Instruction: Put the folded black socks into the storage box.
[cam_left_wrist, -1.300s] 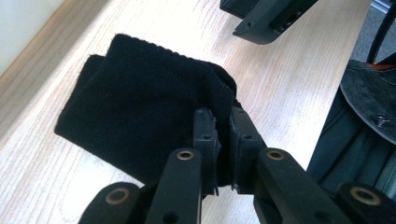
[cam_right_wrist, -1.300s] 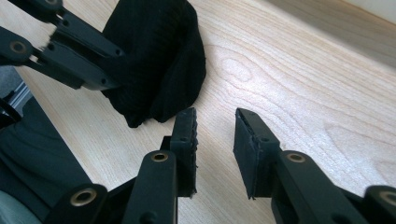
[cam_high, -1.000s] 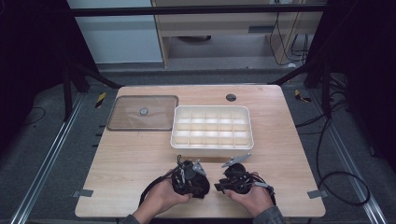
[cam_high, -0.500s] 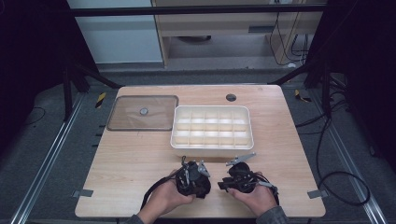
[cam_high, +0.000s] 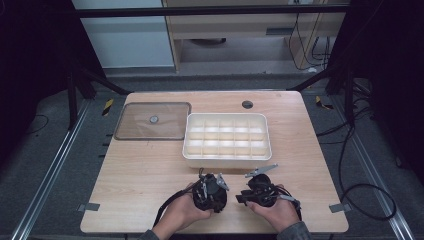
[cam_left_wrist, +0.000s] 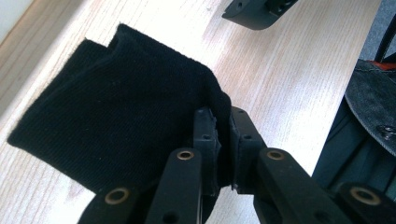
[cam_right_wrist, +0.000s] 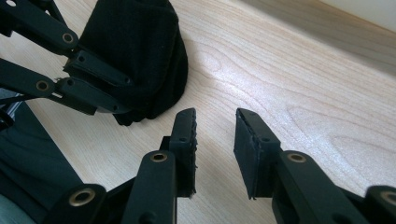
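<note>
Black cloth (cam_left_wrist: 112, 116) corner (between fingers) hidden

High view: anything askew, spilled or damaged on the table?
Nothing stands out. The divided tray sits square with its compartments bare, and its clear lid lies flat beside it. The left gripper pinches a folded black cloth; the right gripper is open beside it.

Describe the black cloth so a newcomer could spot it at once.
Start at the white compartment tray in the middle of the wooden table, then come toward the near edge, where two hands hold grippers. The black cloth is pinched in the left gripper: soft, folded, ribbed fabric, unlike the hard parts around it.
</note>
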